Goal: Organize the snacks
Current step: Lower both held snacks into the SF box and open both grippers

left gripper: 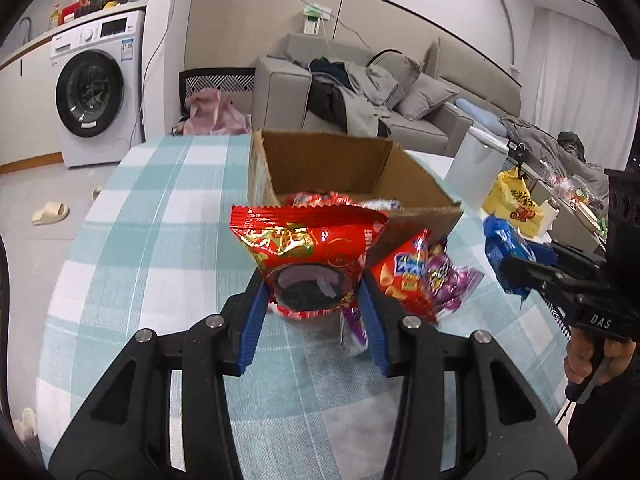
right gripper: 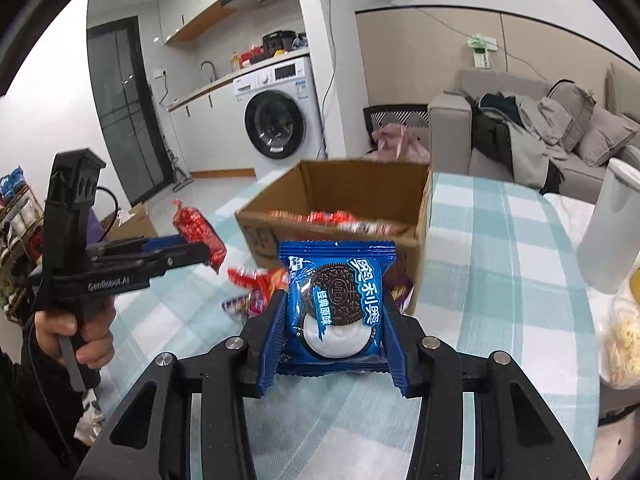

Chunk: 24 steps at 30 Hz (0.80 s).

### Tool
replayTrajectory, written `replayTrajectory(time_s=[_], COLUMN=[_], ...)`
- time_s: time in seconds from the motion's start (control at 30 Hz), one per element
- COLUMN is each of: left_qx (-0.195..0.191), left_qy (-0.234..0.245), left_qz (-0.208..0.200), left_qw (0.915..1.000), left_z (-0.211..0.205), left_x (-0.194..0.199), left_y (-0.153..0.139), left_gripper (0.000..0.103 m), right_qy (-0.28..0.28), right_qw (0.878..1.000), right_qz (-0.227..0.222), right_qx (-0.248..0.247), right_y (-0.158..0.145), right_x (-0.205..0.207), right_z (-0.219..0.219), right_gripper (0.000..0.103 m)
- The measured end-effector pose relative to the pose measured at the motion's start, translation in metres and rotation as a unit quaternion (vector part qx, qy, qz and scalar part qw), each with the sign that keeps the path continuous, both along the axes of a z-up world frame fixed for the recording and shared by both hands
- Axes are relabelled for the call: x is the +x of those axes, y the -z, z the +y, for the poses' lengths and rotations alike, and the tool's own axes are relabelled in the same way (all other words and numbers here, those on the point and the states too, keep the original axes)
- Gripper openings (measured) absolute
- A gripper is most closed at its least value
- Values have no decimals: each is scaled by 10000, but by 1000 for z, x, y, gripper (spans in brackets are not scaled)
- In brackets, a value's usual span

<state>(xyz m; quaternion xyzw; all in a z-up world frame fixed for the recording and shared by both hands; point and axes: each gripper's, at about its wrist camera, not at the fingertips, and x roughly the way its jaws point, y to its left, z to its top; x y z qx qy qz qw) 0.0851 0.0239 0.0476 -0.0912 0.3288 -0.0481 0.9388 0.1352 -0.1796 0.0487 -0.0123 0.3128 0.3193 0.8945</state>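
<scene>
The left gripper (left gripper: 314,300) is pointing forward and downward over the checked tablecloth (left gripper: 160,240), its jaws clamping the lower part of a red snack packet (left gripper: 308,248), which is standing upright between the blue pads (left gripper: 252,328) and hanging clear of the cloth. The right gripper (right gripper: 334,328) is angling down in the same manner, its jaws clamping a blue Oreo packet (right gripper: 338,300) by both side edges, with the packet face turned toward the camera. In the right wrist view, a hand (right gripper: 80,332) is wrapping the left tool's handle at the left edge of the picture; in the left wrist view, the other hand (left gripper: 592,356) is gripping the right tool's handle at the right edge. The cardboard box (left gripper: 332,168) is sitting open-topped on the table directly ahead of both grippers, already holding several red packets (right gripper: 332,218). Loose snack packets (left gripper: 424,276) are lying on the cloth against the box's near corner, between the two tools. A white container (left gripper: 474,168) is standing to the right of the box. The cloth to the left of the box and in front of both grippers is lying bare, and the table edge is curving away on the left toward the floor.
</scene>
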Motion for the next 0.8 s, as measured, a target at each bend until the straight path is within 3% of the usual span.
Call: replayTrajectory(time_s=[0.43,0.8], left_qx=[122,302], left_qy=[97,60], left_qz=[-285,-307], left_qw=[9995,9991], left_z=[-16,-25], left_x=[30,71], left_y=[-40,-48], left_gripper=[42,42], right_qy=[474,774], right_qw=[9980,9942], right_qz=[-98,-89], right_qx=[405,748], right_y=[-31,-39], right_x=[34,61], right_z=[7,12], right_gripper=[45,45])
